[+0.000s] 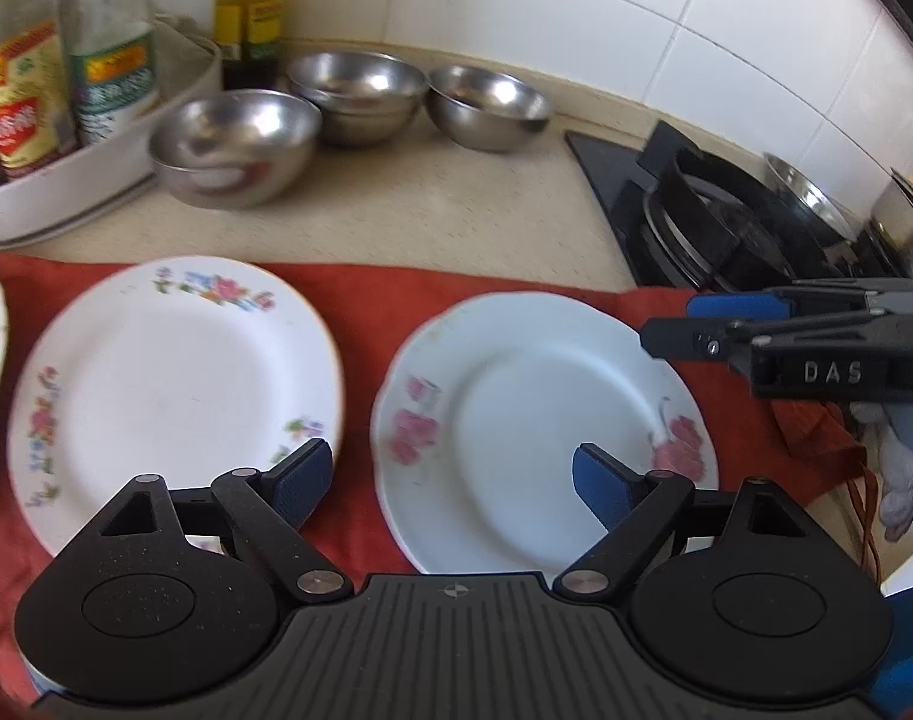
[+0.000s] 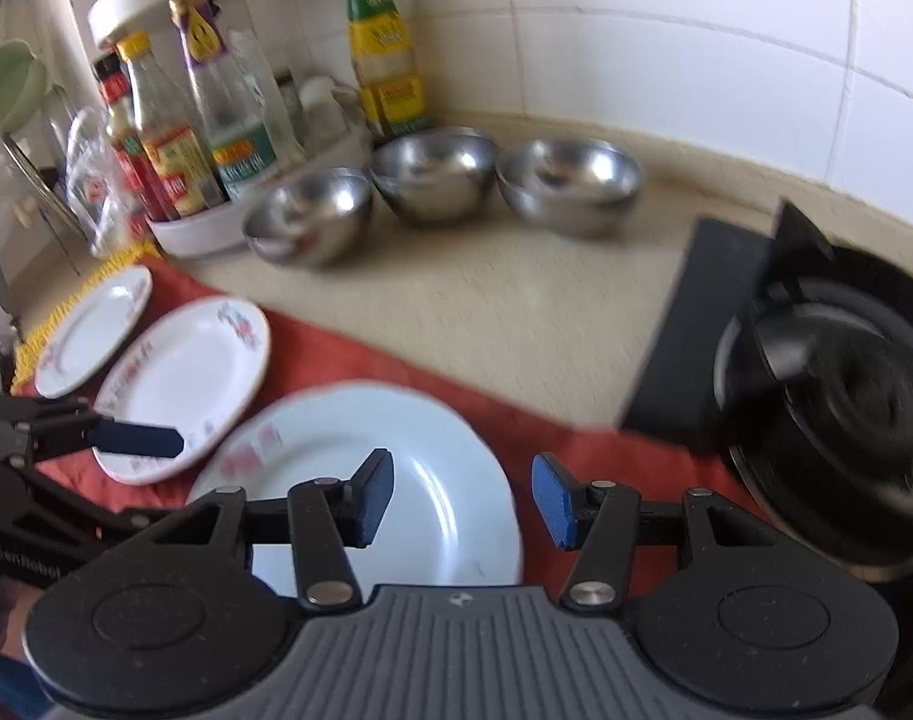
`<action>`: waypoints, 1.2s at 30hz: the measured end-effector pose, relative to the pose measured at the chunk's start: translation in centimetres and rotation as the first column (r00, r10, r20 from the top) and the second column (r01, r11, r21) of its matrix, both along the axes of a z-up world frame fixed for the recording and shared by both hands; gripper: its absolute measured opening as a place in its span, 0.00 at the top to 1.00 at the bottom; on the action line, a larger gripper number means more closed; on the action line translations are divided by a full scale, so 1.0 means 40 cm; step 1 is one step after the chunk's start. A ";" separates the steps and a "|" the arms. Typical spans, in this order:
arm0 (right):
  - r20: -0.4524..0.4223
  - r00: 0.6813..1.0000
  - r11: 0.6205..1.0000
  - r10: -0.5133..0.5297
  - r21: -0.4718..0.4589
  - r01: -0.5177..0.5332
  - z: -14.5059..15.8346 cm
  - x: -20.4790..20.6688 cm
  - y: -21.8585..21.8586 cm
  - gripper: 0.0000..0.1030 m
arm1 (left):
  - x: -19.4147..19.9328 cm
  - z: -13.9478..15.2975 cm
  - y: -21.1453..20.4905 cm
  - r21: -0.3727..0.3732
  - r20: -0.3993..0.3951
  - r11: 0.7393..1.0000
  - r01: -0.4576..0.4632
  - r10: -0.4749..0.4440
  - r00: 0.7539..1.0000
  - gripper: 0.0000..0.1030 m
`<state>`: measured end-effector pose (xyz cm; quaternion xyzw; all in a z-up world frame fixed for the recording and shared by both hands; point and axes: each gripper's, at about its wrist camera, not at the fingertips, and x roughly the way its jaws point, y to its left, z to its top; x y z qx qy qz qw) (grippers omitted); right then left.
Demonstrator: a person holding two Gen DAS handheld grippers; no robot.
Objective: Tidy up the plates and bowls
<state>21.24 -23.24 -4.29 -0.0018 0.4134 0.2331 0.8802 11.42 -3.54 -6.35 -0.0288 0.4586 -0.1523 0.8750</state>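
Three floral white plates lie on a red cloth (image 1: 372, 306): a right plate (image 1: 540, 426), a middle plate (image 1: 174, 378) and a left plate (image 2: 93, 330). Three steel bowls stand behind on the counter: left bowl (image 1: 234, 144), middle bowl (image 1: 357, 93), right bowl (image 1: 486, 105). My left gripper (image 1: 453, 483) is open and empty, hovering over the gap between the middle and right plates. My right gripper (image 2: 462, 498) is open and empty above the right plate's (image 2: 366, 468) right rim. It also shows in the left wrist view (image 1: 714, 324), coming in from the right.
A white tray (image 1: 96, 174) of sauce bottles stands at the back left. A black gas stove (image 2: 816, 390) with a pot support sits at the right, with steel pots (image 1: 900, 216) behind. A tiled wall backs the beige counter (image 2: 516, 300).
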 end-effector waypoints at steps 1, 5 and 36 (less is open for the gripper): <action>0.004 1.000 1.000 0.022 0.005 -0.022 0.004 0.013 0.018 0.49 | -0.003 0.007 0.015 -0.004 0.009 1.000 -0.018 0.018 1.000 0.12; -0.011 0.990 0.989 0.139 0.049 -0.138 -0.002 0.077 0.119 0.49 | -0.011 0.024 0.091 -0.006 0.026 0.991 -0.130 0.130 0.991 0.09; -0.248 0.923 0.950 0.293 0.185 -0.252 -0.108 0.203 0.319 0.61 | 0.055 -0.064 0.316 -0.053 -0.053 0.911 -0.408 0.406 0.913 0.01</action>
